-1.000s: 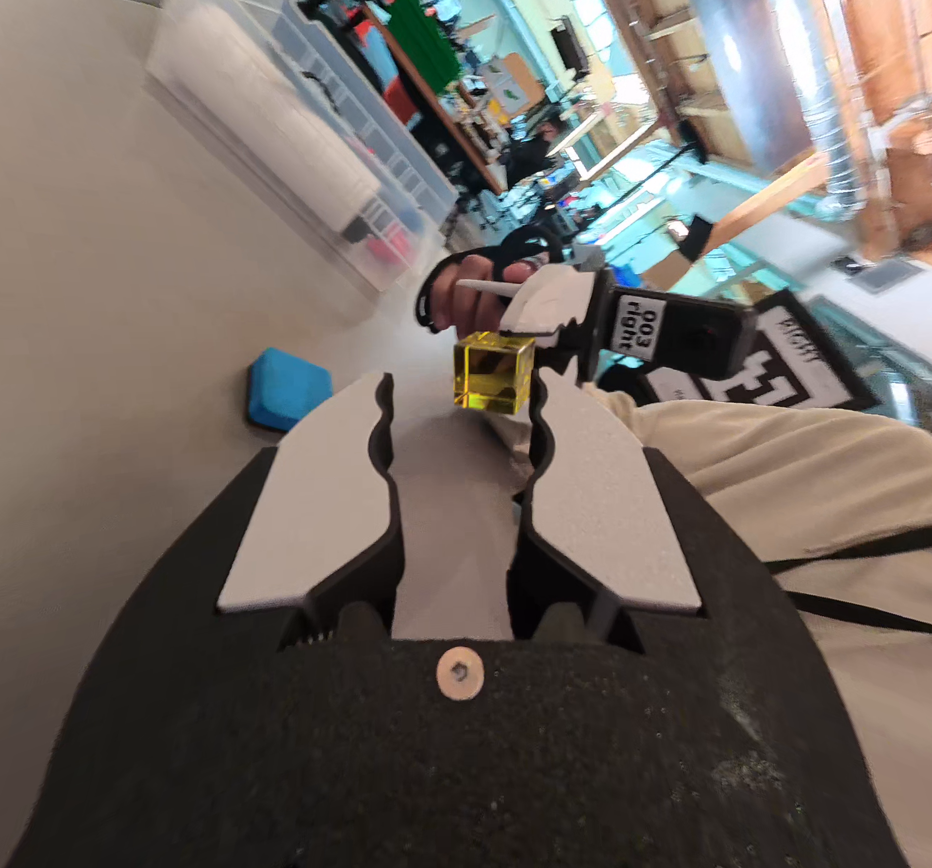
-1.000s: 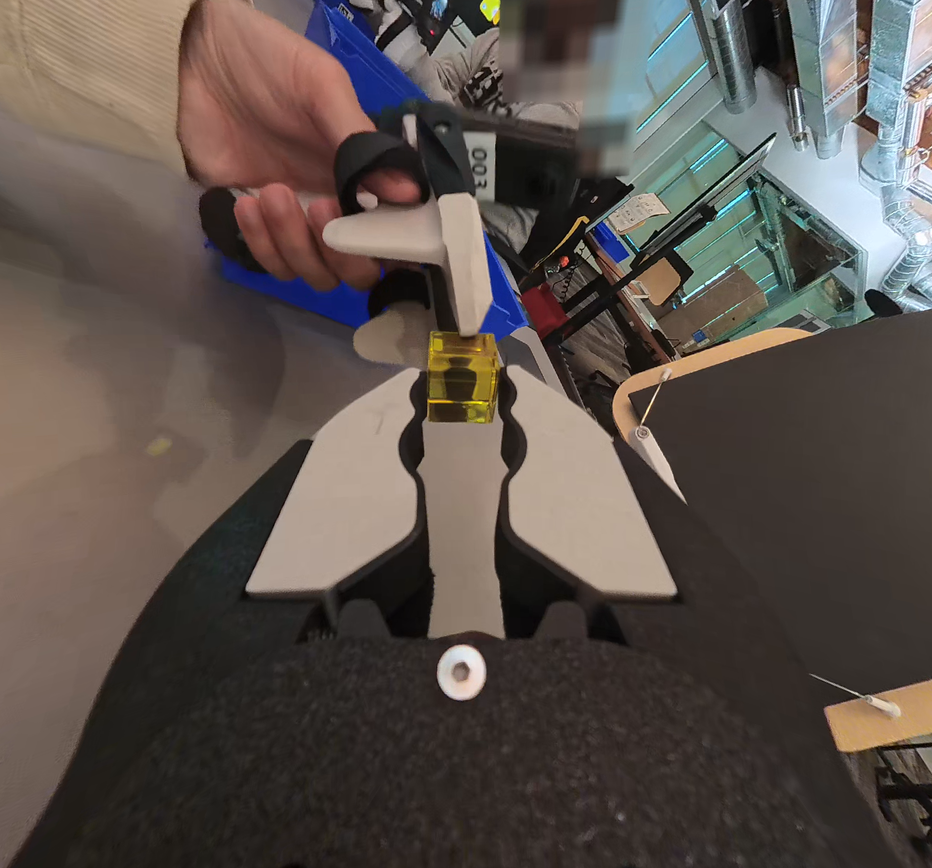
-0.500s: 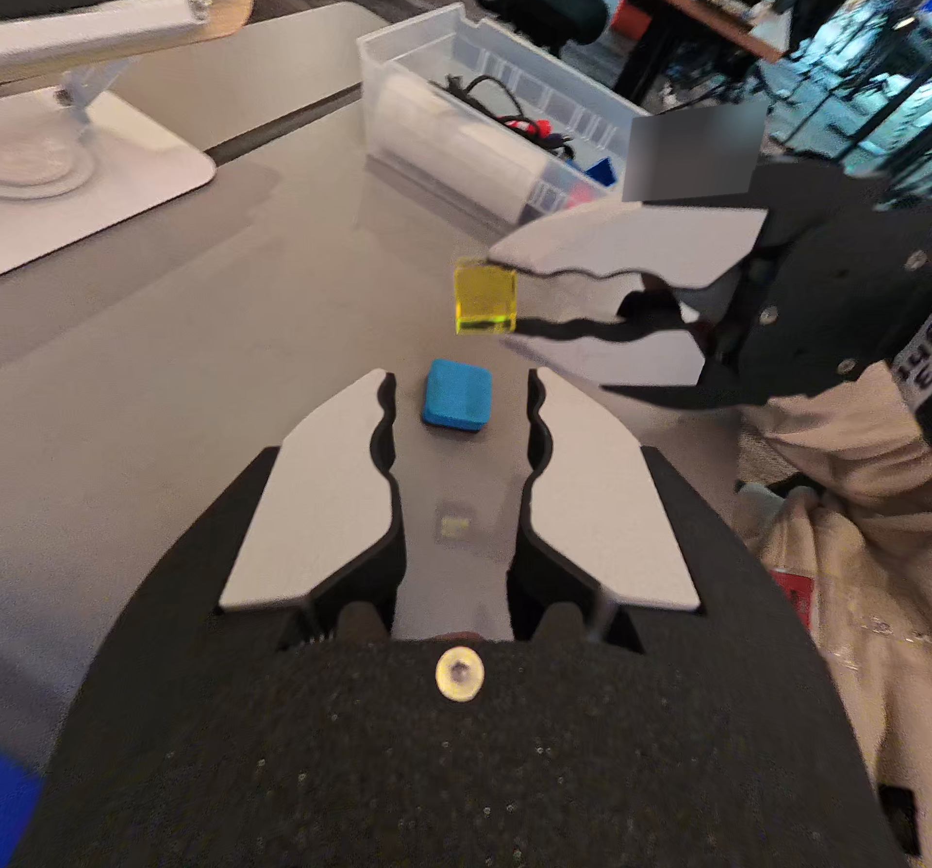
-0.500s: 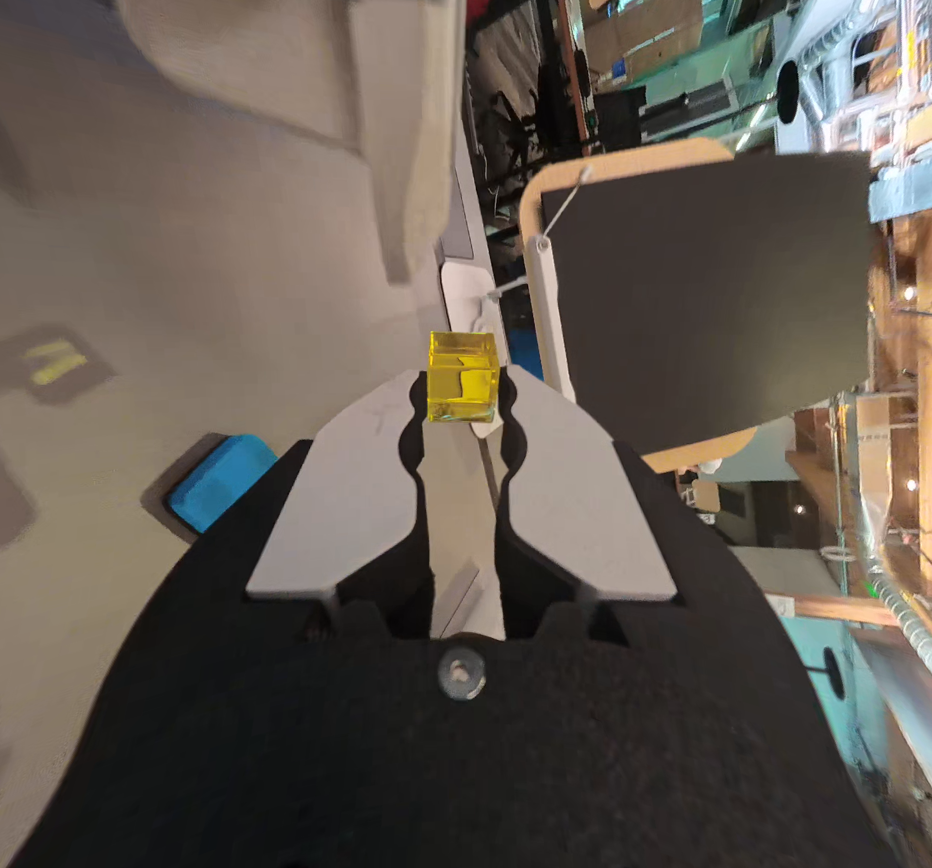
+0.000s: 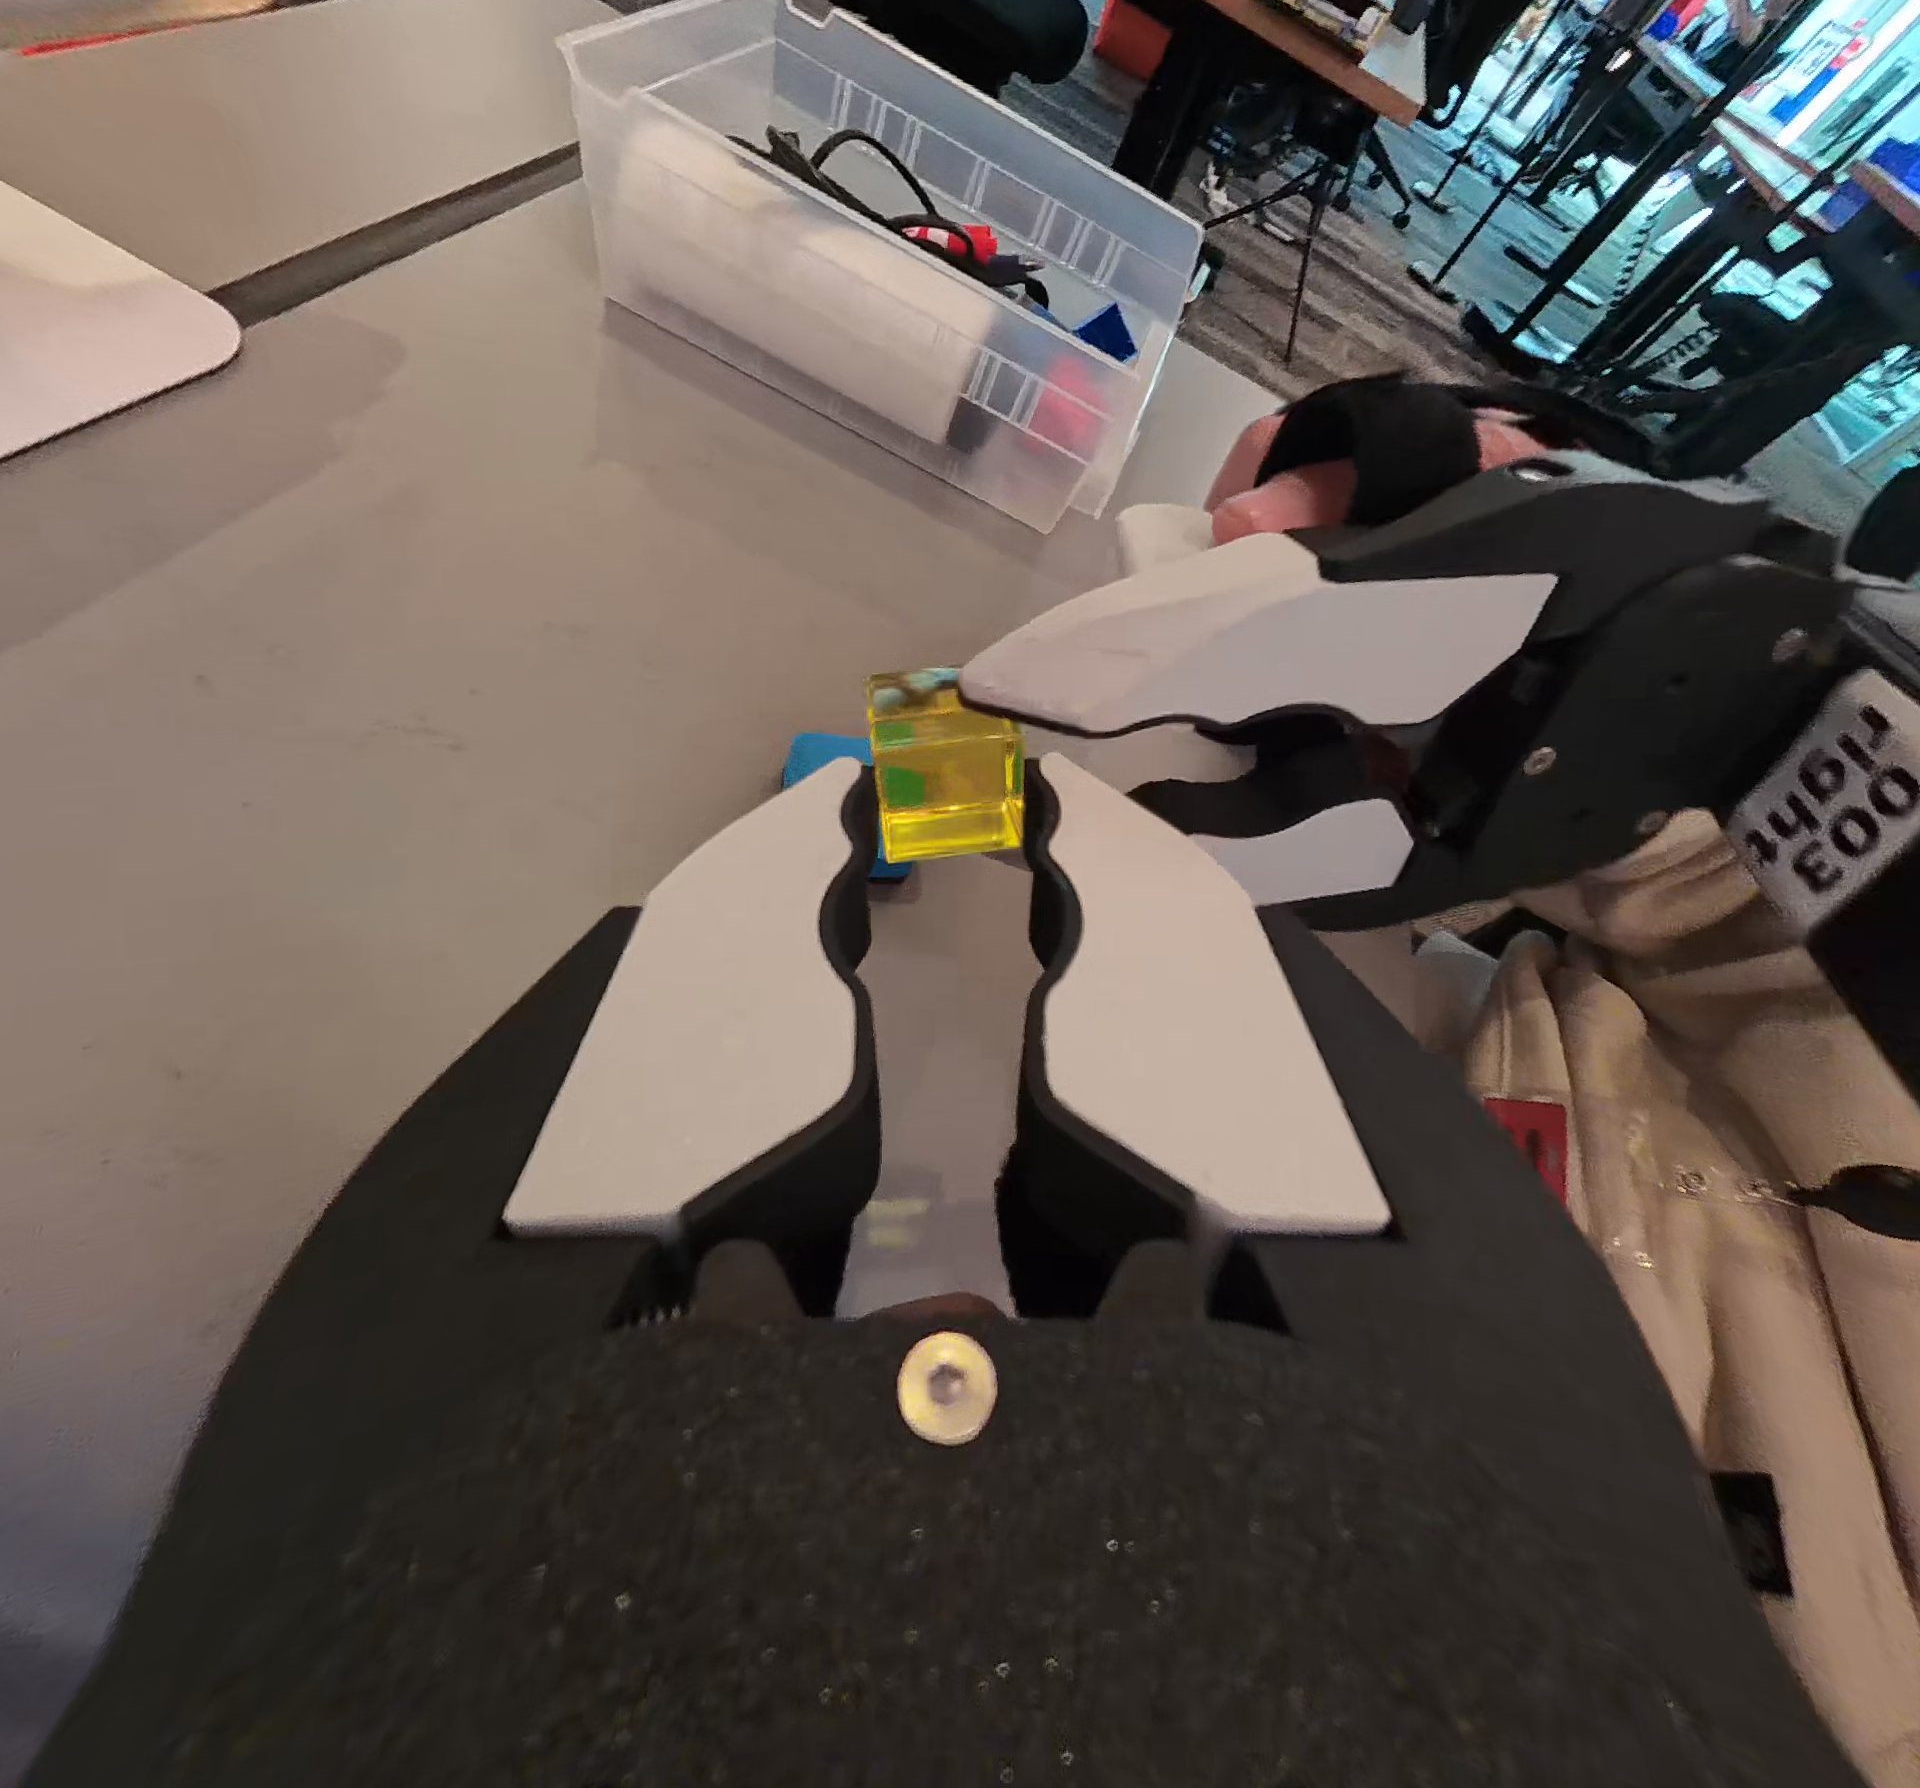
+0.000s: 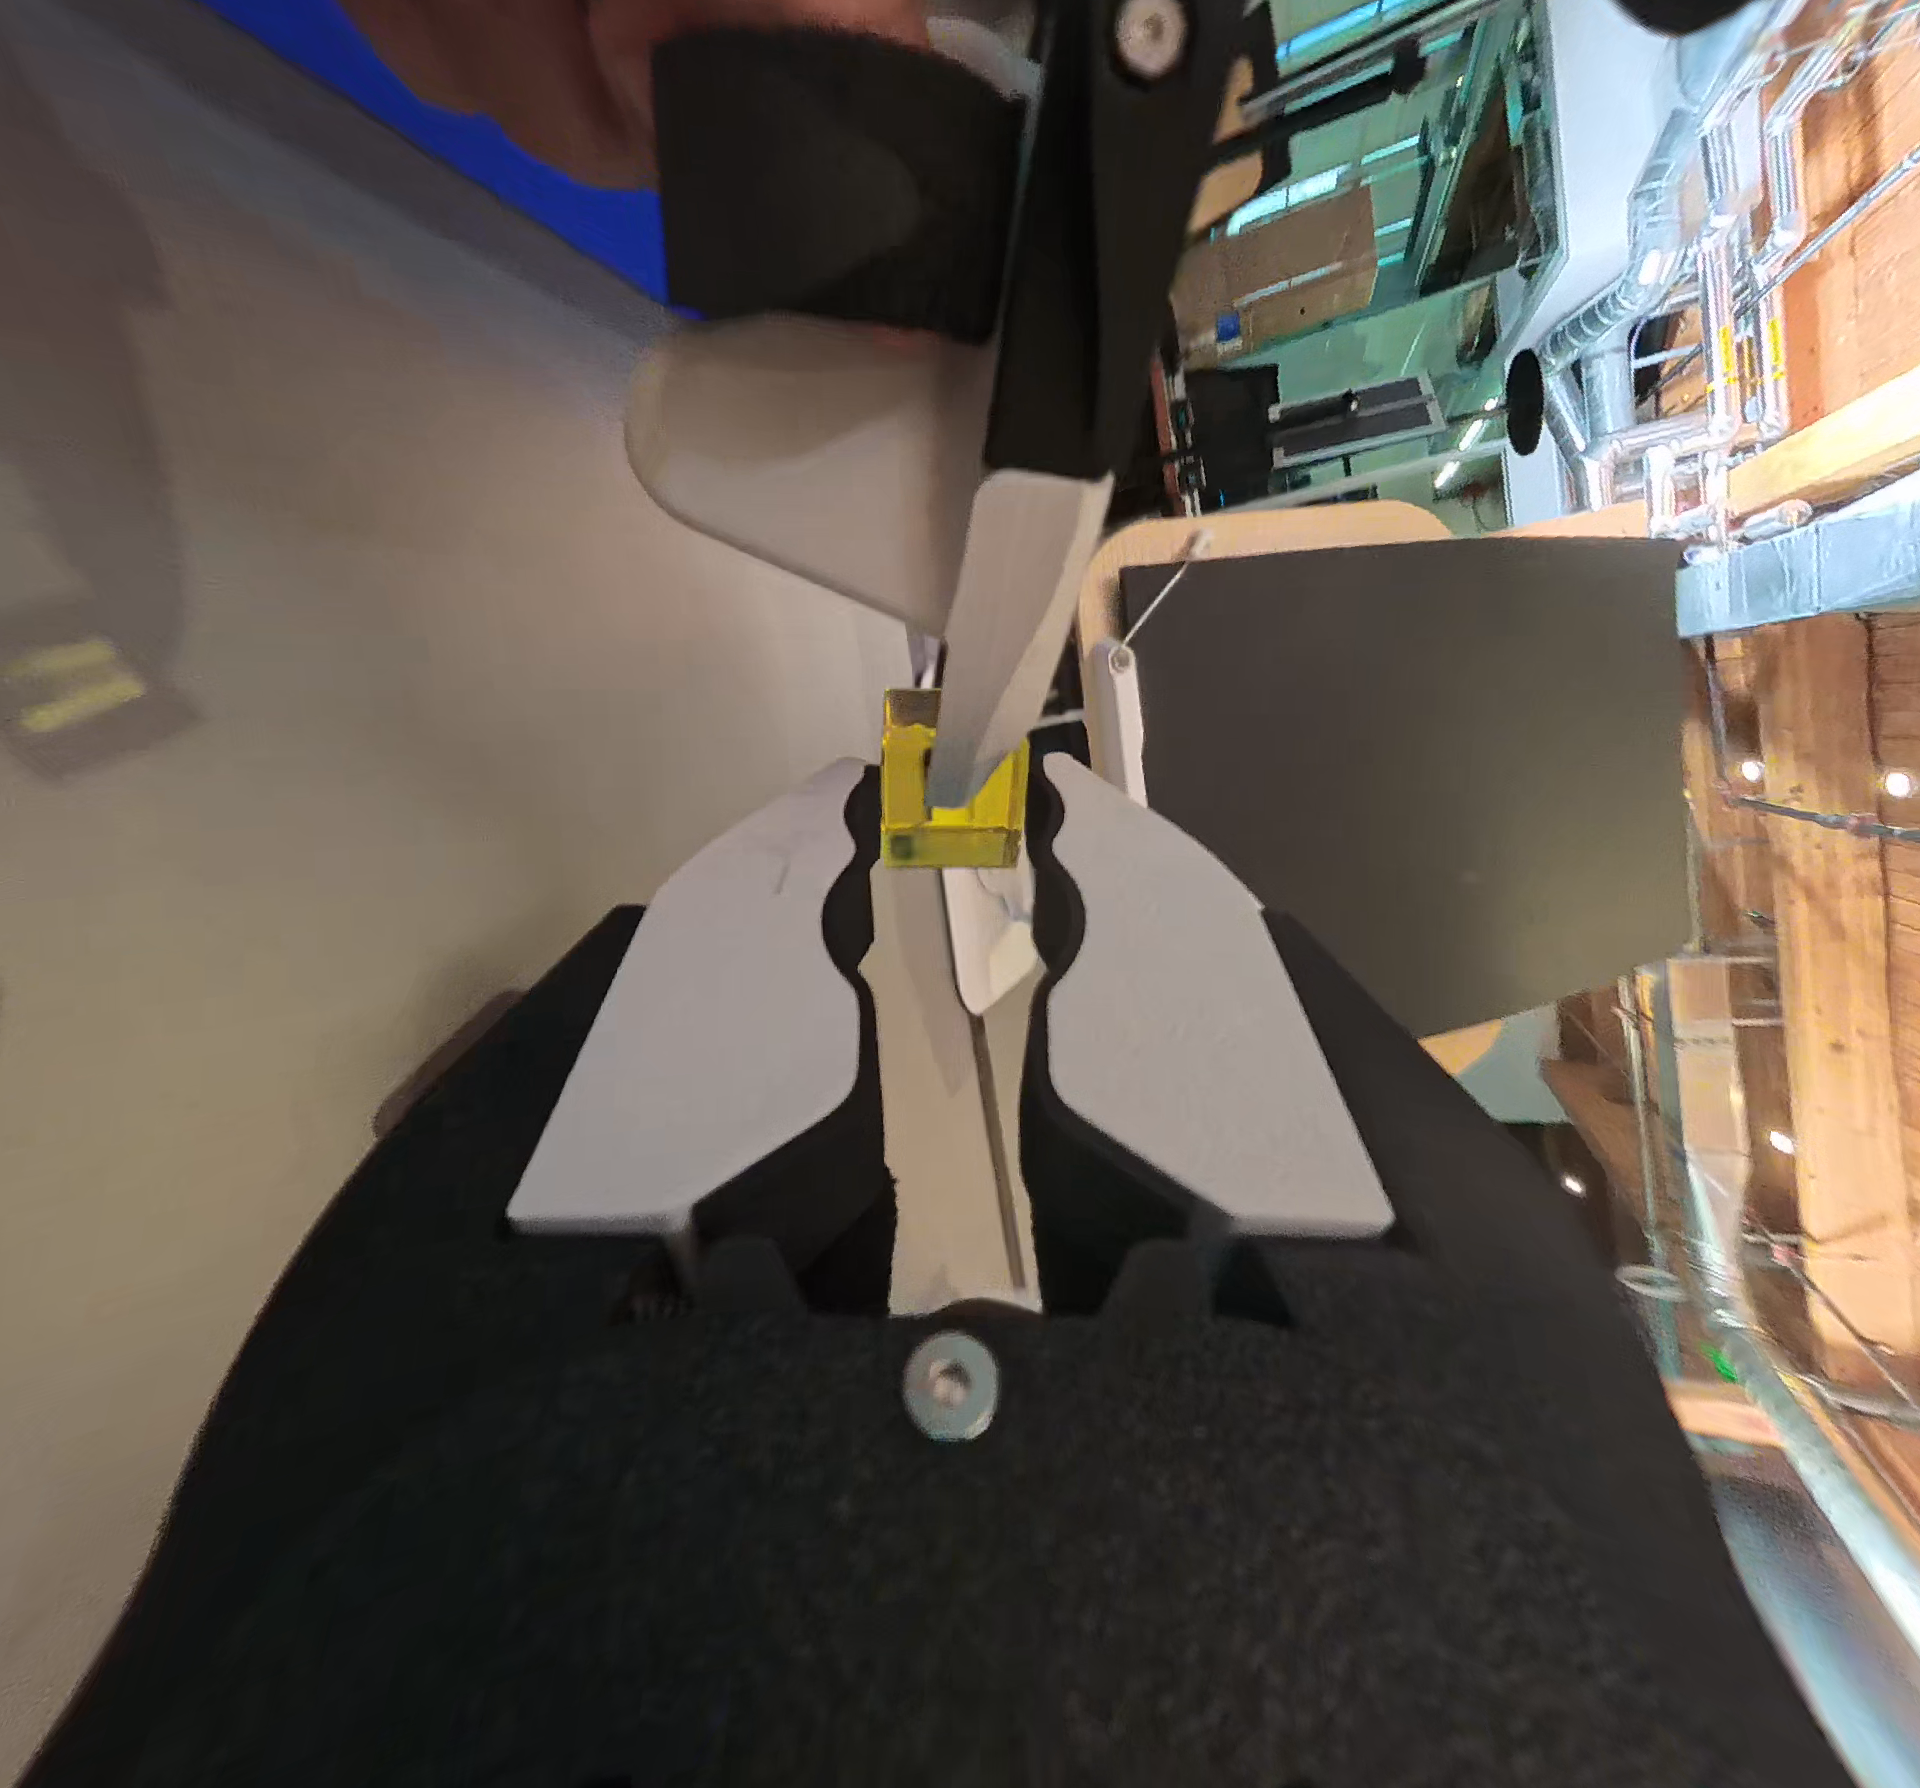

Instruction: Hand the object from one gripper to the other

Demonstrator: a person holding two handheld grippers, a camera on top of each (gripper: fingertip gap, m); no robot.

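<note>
A clear yellow cube is held in the air above the table, between both grippers. My left gripper is shut on it, with its fingertips touching the cube's left and right faces. My right gripper is also shut on the cube. In the left wrist view the right gripper comes in from the right, and its upper finger lies on the cube's top. In the right wrist view a left finger reaches down across the cube's front.
A blue block lies on the grey table just beyond the cube. A clear bin with cables stands further back. A white monitor base is at the left. A black monitor and a blue bin show in the right wrist view. Less than 4 cm separates the two grippers' tips. The white monitor base is about equally far from each gripper, around 40 cm.
My left gripper has moved forward around the cube and closed on it. My right gripper has kept its hold on the cube throughout.
</note>
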